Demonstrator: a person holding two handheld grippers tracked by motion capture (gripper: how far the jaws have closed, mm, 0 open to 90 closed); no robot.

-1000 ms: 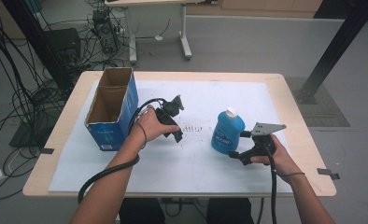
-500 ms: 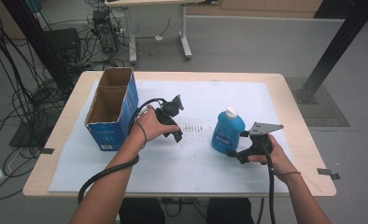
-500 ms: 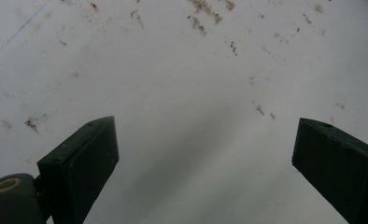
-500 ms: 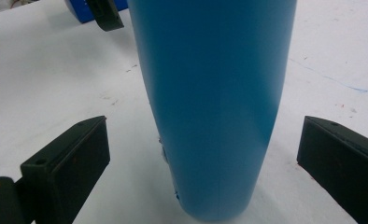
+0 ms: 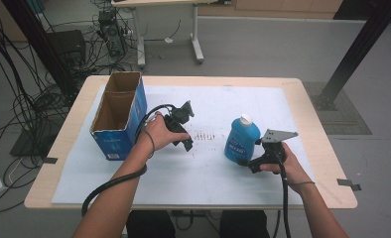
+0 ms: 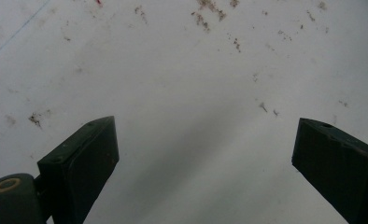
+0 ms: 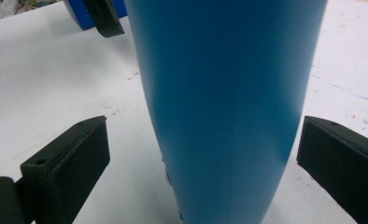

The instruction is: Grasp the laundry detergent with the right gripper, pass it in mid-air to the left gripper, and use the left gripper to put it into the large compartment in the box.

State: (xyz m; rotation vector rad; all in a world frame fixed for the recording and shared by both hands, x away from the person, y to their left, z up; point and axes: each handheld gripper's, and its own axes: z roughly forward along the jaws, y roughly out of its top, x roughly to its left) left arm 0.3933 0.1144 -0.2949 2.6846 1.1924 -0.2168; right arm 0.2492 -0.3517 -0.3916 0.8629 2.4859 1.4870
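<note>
- Blue bottle standing upright, right of the open box.
- Right gripper spread wide around bottle, ready to squeeze.
- Left gripper wide, empty, waiting between box and bottle.

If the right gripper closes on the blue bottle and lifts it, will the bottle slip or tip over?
The blue bottle stands upright and is tall for its base, so a push near its top would probably tip it. Its wall looks smooth and glossy between the open jaws of the right gripper, so it may slip under a light squeeze. It looks like plastic, so it is likely to dent, not break.
</note>
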